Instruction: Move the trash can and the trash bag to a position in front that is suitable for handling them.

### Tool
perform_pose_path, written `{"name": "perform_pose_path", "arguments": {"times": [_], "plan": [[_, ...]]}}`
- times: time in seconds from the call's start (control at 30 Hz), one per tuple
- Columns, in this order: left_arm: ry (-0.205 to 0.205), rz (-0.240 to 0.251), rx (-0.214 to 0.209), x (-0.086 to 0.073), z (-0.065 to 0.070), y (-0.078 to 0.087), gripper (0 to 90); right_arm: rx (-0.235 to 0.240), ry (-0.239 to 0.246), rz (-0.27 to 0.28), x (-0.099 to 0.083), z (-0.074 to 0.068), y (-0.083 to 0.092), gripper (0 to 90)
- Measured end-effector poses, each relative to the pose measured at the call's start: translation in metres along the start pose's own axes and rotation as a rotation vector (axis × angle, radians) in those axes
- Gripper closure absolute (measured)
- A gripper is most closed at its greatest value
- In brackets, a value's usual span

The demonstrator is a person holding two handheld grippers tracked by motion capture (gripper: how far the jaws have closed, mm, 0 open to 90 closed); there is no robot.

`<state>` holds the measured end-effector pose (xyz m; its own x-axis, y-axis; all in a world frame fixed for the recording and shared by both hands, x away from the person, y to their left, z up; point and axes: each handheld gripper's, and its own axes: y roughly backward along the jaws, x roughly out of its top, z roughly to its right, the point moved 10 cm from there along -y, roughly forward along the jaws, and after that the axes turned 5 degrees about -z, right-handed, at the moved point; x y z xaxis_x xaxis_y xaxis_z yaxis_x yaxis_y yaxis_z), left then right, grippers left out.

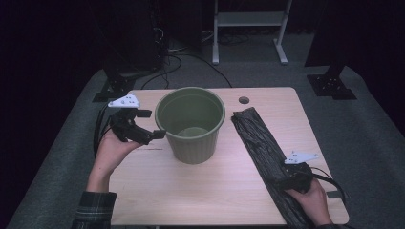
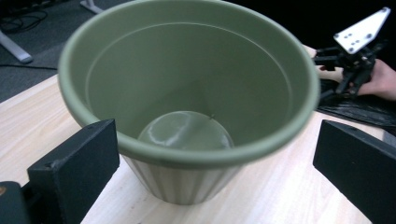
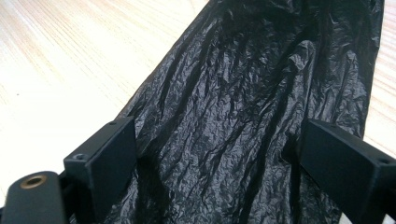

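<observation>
Both grippers are seen open: the left gripper (image 1: pixel 154 134), jaws spread, is held just beside the rim of the round, ribbed green plastic flower pot (image 1: pixel 191 125), which stands upright and empty mid-table; the right gripper (image 1: pixel 290 180) is set low over the long crinkled black plastic bag (image 1: pixel 260 143), jaws wide on either side of the film, nothing pinched yet. A slip is judged likely if only the thin top layer is caught. Should the rim be nudged, the light pot could be tipped on the pale wooden table (image 1: pixel 224 200)
</observation>
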<state>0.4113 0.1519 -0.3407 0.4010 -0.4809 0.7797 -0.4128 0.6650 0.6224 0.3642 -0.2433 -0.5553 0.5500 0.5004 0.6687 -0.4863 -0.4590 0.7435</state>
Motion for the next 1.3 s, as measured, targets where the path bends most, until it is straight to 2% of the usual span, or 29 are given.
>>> {"name": "perform_pose_path", "arguments": {"times": [0.1,0.17,0.5,0.63,0.7,0.77,1.03,1.3], "plan": [[0.006,-0.010,0.013,0.004,-0.010,-0.004,0.0,0.001,0.000,0.000,0.000,0.000,0.000,10.1],[0.016,0.000,0.013,0.006,-0.014,-0.006,0.0,0.000,-0.001,0.001,0.000,0.000,0.000,10.1],[0.053,-0.015,0.028,0.003,-0.037,-0.023,0.0,0.001,-0.001,0.000,0.000,0.000,0.000,10.1],[0.062,-0.043,0.021,-0.002,-0.041,-0.034,0.0,0.001,0.000,-0.001,0.000,0.000,0.000,10.1],[0.061,-0.072,0.035,-0.005,-0.043,-0.040,0.0,0.001,0.000,0.001,0.000,0.000,0.000,10.1],[0.059,-0.079,0.048,-0.005,-0.045,-0.046,0.0,0.001,0.000,0.001,0.000,0.000,0.000,10.1],[0.055,-0.096,0.039,-0.003,-0.038,-0.059,0.0,0.001,-0.001,0.001,0.000,0.000,0.000,10.1],[0.022,-0.096,-0.019,0.001,-0.015,-0.065,0.0,0.002,-0.002,0.001,0.000,0.000,0.000,10.1]]}}
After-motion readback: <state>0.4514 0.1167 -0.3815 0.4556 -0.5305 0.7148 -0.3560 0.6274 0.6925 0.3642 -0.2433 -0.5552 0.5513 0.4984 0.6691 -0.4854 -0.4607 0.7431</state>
